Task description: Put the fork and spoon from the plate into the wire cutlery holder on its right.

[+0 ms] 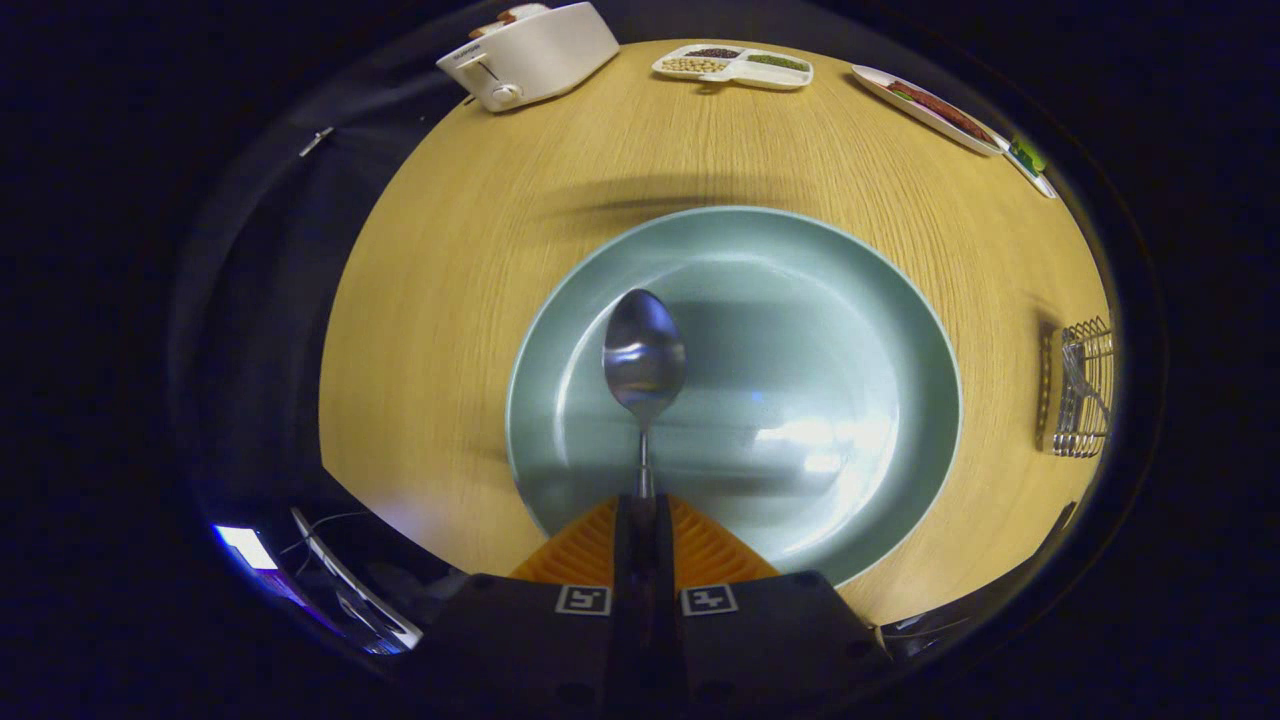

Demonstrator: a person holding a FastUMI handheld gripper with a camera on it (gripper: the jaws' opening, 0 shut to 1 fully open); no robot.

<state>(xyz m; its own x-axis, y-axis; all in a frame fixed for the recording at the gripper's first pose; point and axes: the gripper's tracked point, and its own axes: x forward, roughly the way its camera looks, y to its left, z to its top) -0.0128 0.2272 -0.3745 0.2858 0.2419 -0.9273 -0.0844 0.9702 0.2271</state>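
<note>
Spoon (644, 360) clamped by its handle between the closed gripper (641, 505) fingers, above the teal plate (900, 330).
Stiff, light, slippery steel; wire cutlery holder (1082, 390) stands far right.

Round wooden table in a dark booth

A round, light oak-grain table (480, 270) takes up the scene, its edge curving against dark cloth and shadow on every side. At about 11 o'clock on the table's far edge sits a white toaster (530, 52); near 12 o'clock a white divided tray (733, 67) holds small heaps of food; toward 1 o'clock lies a long white dish (930, 110) with something red on it. Soft light falls from above, casting a blurred shadow across the wood. At 7 o'clock, below the table, something small glows bright (245, 547).
</note>
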